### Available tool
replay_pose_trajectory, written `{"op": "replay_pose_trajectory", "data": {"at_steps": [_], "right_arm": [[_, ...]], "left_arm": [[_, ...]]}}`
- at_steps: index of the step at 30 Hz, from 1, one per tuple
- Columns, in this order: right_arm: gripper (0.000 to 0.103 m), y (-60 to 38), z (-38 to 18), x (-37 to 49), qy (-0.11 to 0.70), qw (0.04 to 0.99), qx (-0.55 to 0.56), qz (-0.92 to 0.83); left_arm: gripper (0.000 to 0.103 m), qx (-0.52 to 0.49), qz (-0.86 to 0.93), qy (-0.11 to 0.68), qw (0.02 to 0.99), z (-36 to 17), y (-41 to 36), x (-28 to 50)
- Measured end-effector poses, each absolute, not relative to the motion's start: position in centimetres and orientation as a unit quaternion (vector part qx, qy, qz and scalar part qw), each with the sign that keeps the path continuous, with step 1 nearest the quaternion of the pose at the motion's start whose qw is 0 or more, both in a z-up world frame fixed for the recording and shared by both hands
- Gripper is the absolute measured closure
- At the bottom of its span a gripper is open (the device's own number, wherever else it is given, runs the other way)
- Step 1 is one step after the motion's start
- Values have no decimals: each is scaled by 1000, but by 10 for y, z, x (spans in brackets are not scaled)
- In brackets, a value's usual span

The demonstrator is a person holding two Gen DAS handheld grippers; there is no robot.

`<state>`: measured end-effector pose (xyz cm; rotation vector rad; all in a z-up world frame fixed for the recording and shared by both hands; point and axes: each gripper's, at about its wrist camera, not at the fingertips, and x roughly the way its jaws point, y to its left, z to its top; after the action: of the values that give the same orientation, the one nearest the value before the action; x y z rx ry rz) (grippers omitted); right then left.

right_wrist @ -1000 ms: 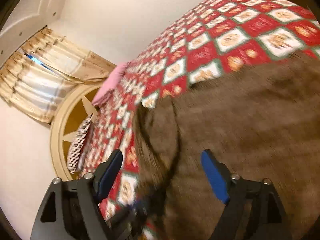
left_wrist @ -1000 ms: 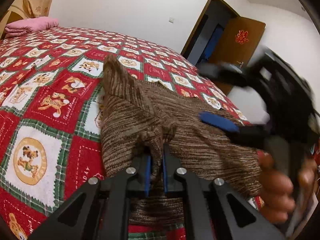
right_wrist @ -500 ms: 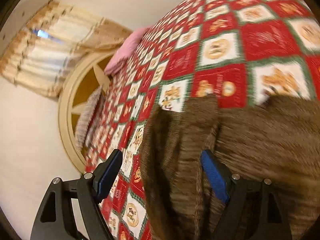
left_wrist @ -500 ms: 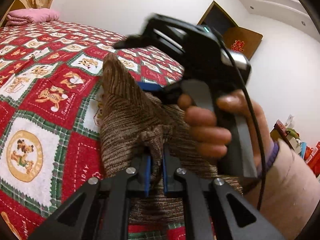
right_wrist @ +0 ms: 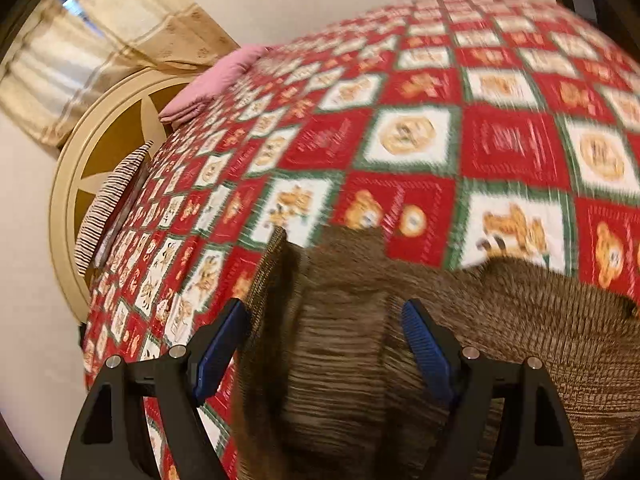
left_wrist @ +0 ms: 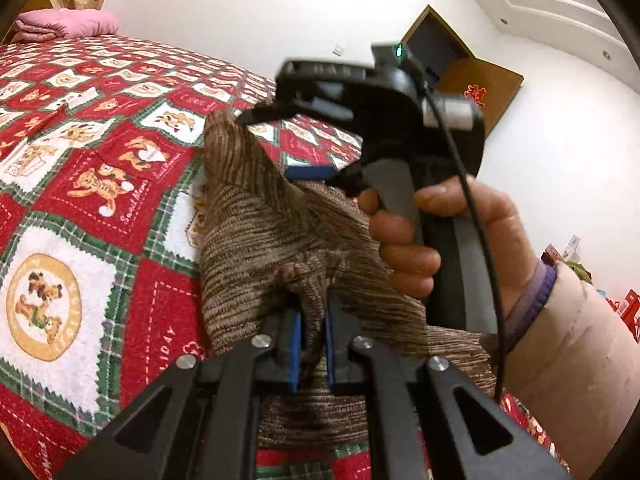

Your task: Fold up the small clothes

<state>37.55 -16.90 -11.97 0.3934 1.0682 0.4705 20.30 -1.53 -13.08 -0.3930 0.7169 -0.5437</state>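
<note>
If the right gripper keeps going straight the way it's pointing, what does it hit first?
Most likely the brown knit garment. The right gripper is open, and the raised fold lies directly between and ahead of its fingers. Beyond that is the bedspread. Blur makes the depth uncertain.

bed with a red, white and green bear-print quilt

the quilt covers the whole top in squares of bears and round badges edged in green plaid. a brown ribbed knit garment lies on it near the close edge, partly bunched and lifted where it is pinched; in the right wrist view the garment spreads flat to the right. a folded pink blanket sits at the far end by the headboard, and a striped pillow leans against that headboard at the quilt's edge.
</note>
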Motion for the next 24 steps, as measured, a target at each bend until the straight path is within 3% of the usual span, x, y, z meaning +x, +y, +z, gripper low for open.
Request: {"op": "replay_pose_trajectory", "data": {"at_steps": [6, 15, 16, 17, 19, 24], "right_arm": [[22, -157, -125, 374, 514, 760, 245, 314], [22, -104, -120, 374, 516, 814, 74, 258], [27, -106, -122, 374, 510, 818, 80, 253], [53, -109, -122, 374, 505, 822, 83, 248], [83, -117, -125, 375, 508, 819, 105, 246], [86, -133, -98, 353, 458, 853, 103, 227]], "left_arm": [[93, -203, -264, 351, 875, -134, -12, 205], [93, -201, -265, 353, 875, -136, -12, 211], [93, -200, -265, 352, 875, -137, -12, 211], [93, -200, -264, 352, 875, -137, -12, 210], [93, -200, -264, 352, 875, -137, -12, 210], [93, -192, -269, 349, 877, -135, -15, 207]]}}
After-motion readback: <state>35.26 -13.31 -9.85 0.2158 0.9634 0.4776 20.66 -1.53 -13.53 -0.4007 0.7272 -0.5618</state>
